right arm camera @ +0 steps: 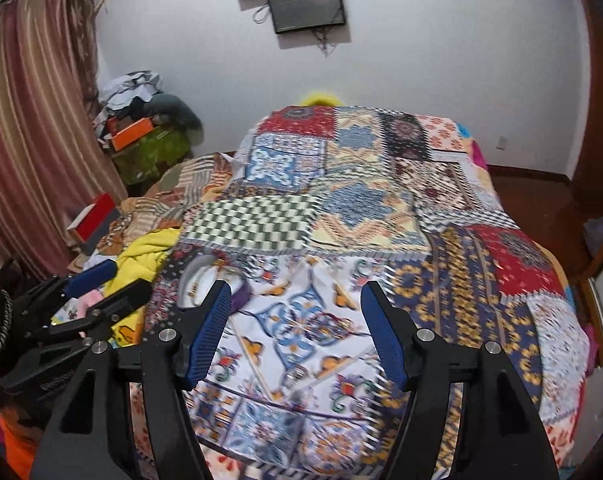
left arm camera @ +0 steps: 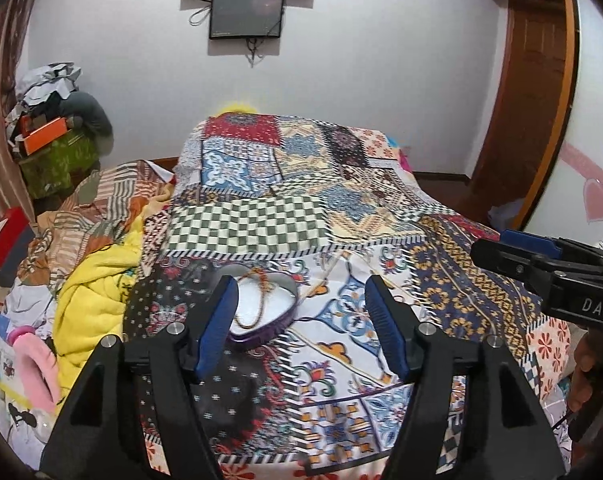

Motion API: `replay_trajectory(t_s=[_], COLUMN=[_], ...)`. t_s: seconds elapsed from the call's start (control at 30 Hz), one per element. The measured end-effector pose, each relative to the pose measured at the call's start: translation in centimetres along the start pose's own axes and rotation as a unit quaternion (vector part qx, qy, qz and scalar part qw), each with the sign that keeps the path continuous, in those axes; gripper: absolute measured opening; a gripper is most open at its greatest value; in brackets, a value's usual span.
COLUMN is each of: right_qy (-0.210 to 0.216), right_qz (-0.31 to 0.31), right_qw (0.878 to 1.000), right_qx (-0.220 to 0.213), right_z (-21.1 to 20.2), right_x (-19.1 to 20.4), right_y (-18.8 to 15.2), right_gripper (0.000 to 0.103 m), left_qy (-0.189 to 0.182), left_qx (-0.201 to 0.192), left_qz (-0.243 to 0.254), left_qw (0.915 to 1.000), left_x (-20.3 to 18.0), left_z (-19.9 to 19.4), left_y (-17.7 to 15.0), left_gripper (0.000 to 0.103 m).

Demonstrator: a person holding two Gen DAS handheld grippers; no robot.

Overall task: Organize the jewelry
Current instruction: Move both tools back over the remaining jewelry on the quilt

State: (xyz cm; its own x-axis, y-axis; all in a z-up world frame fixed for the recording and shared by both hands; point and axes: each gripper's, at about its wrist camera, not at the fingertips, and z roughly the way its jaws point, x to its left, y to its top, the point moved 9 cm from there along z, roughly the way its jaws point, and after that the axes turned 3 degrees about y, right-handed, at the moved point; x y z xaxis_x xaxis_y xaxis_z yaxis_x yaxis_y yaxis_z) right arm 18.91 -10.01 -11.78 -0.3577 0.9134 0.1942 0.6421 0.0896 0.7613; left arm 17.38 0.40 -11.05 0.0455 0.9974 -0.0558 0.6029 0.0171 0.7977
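A purple heart-shaped jewelry box (left arm camera: 263, 333) with a white lining lies on the patchwork bedspread (left arm camera: 341, 240). A brown beaded necklace (left arm camera: 257, 286) rests inside it. My left gripper (left arm camera: 301, 312) hovers open above the bed with nothing between its fingers. The box sits just behind its left finger (left arm camera: 217, 324). My right gripper (right arm camera: 297, 304) is also open and empty over the white patterned patch. In the right wrist view the box (right arm camera: 241, 297) is partly hidden behind the left finger (right arm camera: 209, 332). A small shiny piece (right arm camera: 296, 374) lies on the spread below the gap.
A yellow blanket (left arm camera: 89, 296) and rumpled bedding pile up left of the box. A red box (left arm camera: 9, 236) and stacked clutter (left arm camera: 49, 136) stand by the curtain. The right gripper (left arm camera: 487, 245) enters at the right edge; the left gripper (right arm camera: 131, 278) shows at the left.
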Motion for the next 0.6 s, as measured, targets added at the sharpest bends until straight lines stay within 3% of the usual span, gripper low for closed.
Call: replay_trajectory(t_s=[0.13, 0.37, 0.6], right_qy=[-0.017, -0.049, -0.049], right_qz=[0.012, 0.023, 0.04], right_qw=[1.0, 0.998, 0.997], right_qx=[0.003, 0.023, 0.054], right_z=[-0.9, -1.3, -0.6], right_x=[-2.1, -5.3, -6.9], right_y=[-0.9, -3.2, -6.4], right_gripper=[0.063, 0.063, 0.063], left_qy=[-0.017, -0.041, -0.058], left_qx=[0.014, 0.071, 0.11], left_qz=[0.01, 0.014, 0.048], left_qw=[0.9997, 0.9965, 0.9911], left_x=[-1.8, -4.5, -6.8], left_z=[0.9, 4.2, 6.1], left_y=[-0.7, -3.8, -6.9], left_gripper=[0.066, 0.066, 0.065])
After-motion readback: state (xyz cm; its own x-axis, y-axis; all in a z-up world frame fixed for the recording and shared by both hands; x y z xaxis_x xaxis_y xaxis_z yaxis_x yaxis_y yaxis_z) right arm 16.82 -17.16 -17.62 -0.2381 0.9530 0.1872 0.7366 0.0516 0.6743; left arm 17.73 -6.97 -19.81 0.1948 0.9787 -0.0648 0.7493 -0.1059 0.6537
